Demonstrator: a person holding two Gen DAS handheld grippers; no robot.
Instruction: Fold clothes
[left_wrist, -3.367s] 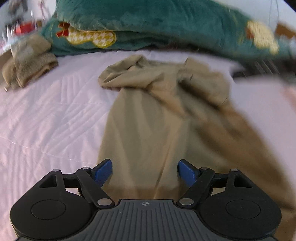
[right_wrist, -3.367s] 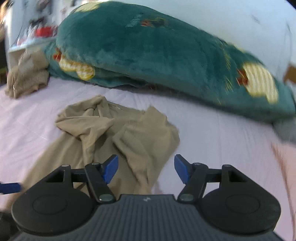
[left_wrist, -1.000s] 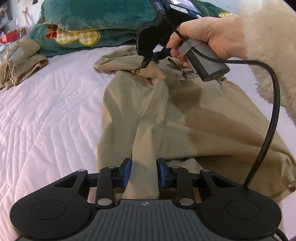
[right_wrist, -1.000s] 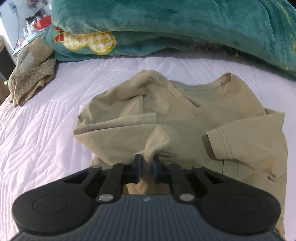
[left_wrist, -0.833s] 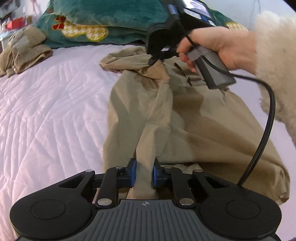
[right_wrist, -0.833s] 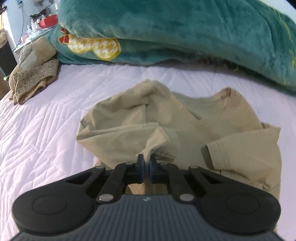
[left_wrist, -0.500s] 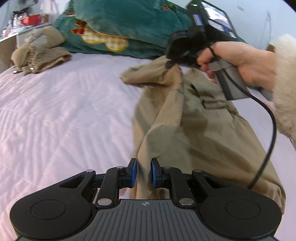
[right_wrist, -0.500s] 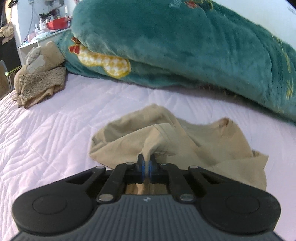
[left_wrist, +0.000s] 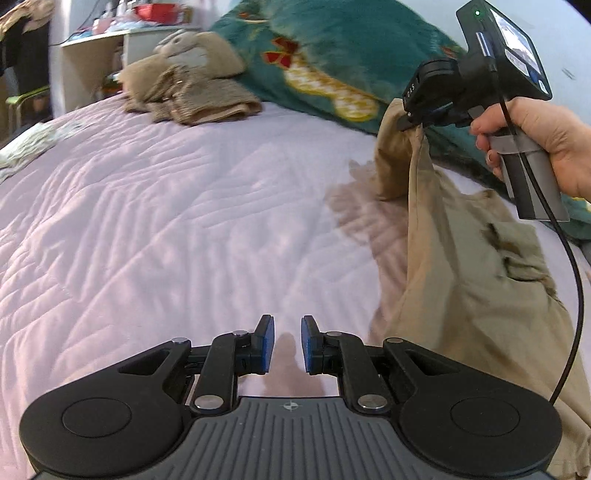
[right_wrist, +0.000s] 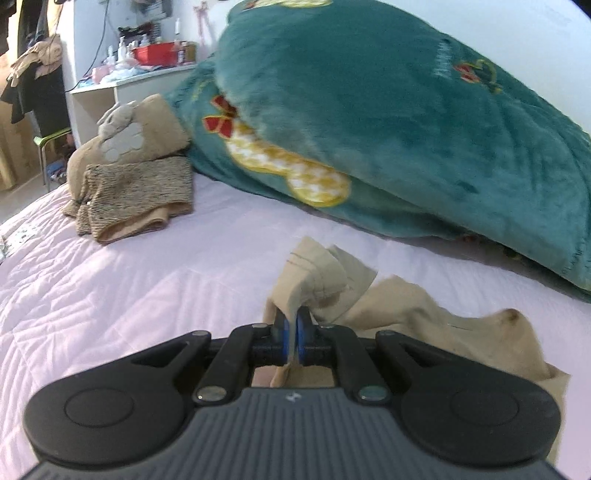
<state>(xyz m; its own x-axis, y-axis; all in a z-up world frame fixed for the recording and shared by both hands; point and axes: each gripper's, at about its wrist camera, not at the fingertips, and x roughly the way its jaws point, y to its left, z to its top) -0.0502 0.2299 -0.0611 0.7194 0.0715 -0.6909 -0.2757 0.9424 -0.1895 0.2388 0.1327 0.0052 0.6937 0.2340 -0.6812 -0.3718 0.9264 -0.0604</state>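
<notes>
Now the left gripper has let go of the tan shirt — fingers slightly apart, empty above the bed. Only the right gripper, fingers clamped on a fold, lifts it — the shirt hangs bunched, likely needing a fresh grip.

Tan shirt thin matt cloth; bedspread quilted; teal blanket plush, probably fleece.

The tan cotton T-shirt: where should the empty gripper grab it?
Probably the hanging lower edge of the tan cotton T-shirt, coming from its left. The right gripper lifts the top, so cloth drapes beside the empty left gripper.
</notes>
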